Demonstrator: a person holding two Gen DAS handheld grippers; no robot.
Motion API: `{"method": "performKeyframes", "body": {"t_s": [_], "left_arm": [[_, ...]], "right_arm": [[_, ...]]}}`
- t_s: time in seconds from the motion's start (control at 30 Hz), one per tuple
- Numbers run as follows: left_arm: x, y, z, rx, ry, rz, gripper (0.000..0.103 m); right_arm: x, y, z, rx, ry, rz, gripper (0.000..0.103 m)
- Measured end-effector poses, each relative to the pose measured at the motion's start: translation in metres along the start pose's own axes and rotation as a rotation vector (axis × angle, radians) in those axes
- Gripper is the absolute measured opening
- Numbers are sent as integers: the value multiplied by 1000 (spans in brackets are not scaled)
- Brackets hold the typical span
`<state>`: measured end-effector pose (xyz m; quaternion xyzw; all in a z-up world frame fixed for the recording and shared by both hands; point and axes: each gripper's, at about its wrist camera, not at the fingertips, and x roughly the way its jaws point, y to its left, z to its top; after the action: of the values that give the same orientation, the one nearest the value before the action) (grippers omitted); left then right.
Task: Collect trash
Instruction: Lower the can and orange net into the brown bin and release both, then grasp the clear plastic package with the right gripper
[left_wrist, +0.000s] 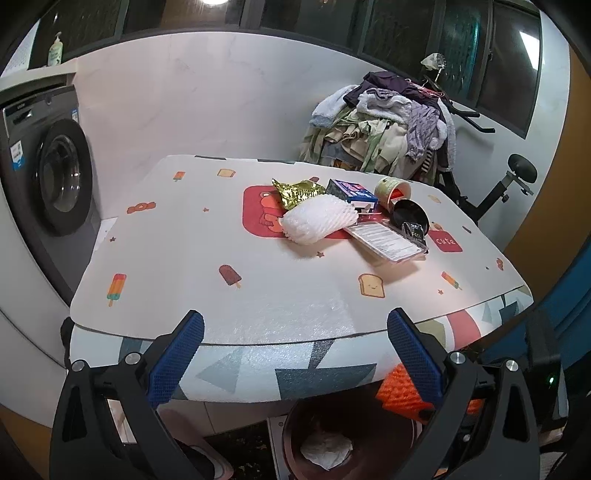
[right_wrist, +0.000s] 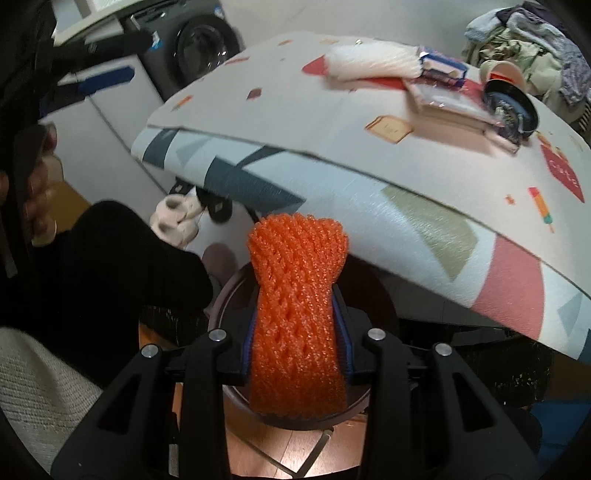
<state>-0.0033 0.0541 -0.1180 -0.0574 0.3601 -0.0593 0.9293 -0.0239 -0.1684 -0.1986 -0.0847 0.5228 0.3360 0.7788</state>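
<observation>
My right gripper (right_wrist: 297, 306) is shut on an orange foam fruit net (right_wrist: 299, 325), pinched at its waist between the blue pads, right above a dark brown bin (right_wrist: 226, 306). The left wrist view shows that bin (left_wrist: 291, 424) under the table edge with crumpled white paper (left_wrist: 325, 448) inside, and the orange net (left_wrist: 400, 391) beside it. My left gripper (left_wrist: 295, 321) is open and empty over the table's near edge. Further back on the table lie a white foam net (left_wrist: 317, 219), gold wrapper (left_wrist: 299, 192), blue box (left_wrist: 351, 190), paper cup (left_wrist: 393, 188), black bowl (left_wrist: 410, 218) and plastic pack (left_wrist: 388, 242).
The table (left_wrist: 221, 258) wears a patterned mat and overhangs the bin. A washing machine (left_wrist: 55, 173) stands at left, a heap of clothes (left_wrist: 388, 125) and an exercise bike (left_wrist: 517, 173) behind. A person's black-clad leg (right_wrist: 110, 266) and pale slippers (right_wrist: 177, 218) are near the bin.
</observation>
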Motion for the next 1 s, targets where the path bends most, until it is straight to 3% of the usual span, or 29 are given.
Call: {"method": "performKeyframes", "body": {"t_s": [0.03, 0.07, 0.1, 0.2, 0.57, 1.0], "left_arm": [[0, 0, 0, -1, 1, 2, 97], [1, 0, -1, -2, 2, 3, 97], [1, 0, 0, -2, 4, 4, 97], [3, 1, -1, -5, 11, 8, 97], [6, 1, -2, -2, 21, 10, 97], [7, 3, -3, -7, 32, 11, 97]], "right_arm": [[2, 1, 0, -8, 11, 6, 43], [3, 2, -1, -14, 21, 7, 52], [5, 3, -1, -16, 29, 4, 68], [5, 2, -1, -17, 26, -30, 93], [-9, -23, 4, 86, -49, -127, 97], [-23, -51, 13, 181, -123, -171, 97]]}}
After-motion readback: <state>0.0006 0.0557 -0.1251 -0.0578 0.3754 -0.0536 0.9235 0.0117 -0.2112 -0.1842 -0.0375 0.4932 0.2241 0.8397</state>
